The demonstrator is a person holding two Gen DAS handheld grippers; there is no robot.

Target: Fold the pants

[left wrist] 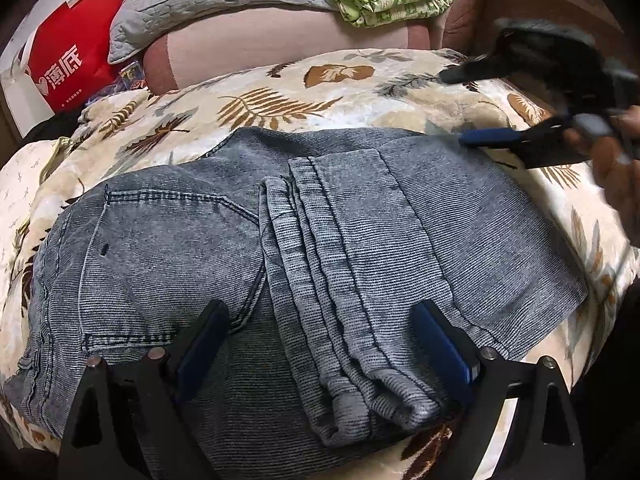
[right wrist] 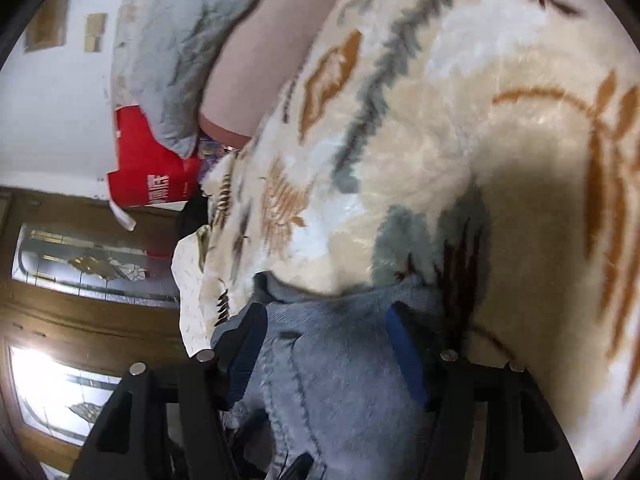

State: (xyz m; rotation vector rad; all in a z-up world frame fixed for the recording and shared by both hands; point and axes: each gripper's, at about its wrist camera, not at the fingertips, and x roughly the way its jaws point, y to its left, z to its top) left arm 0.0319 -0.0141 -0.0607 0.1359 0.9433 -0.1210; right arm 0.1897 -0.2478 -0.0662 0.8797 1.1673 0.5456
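I take the pants (left wrist: 248, 264) as my landmark: grey-blue denim lying on the leaf-patterned blanket (left wrist: 280, 96), already doubled, with the leg hems stacked across the seat near a back pocket. So I judge the folding well along; perhaps one more fold, or only smoothing, is left.

My left gripper (left wrist: 320, 344) sits over the near edge of the pants, fingers spread wide with nothing between them. My right gripper (left wrist: 464, 108) is at the far right corner of the pants, also spread; its lower blue finger looks to touch the cloth edge there, though motion blur leaves me unsure.

In the right wrist view the denim fills the gap between the fingers, yet I cannot see them closing on it. The underside layers and the waistband are hidden. Beyond the pants lies a red bag (left wrist: 76, 56).
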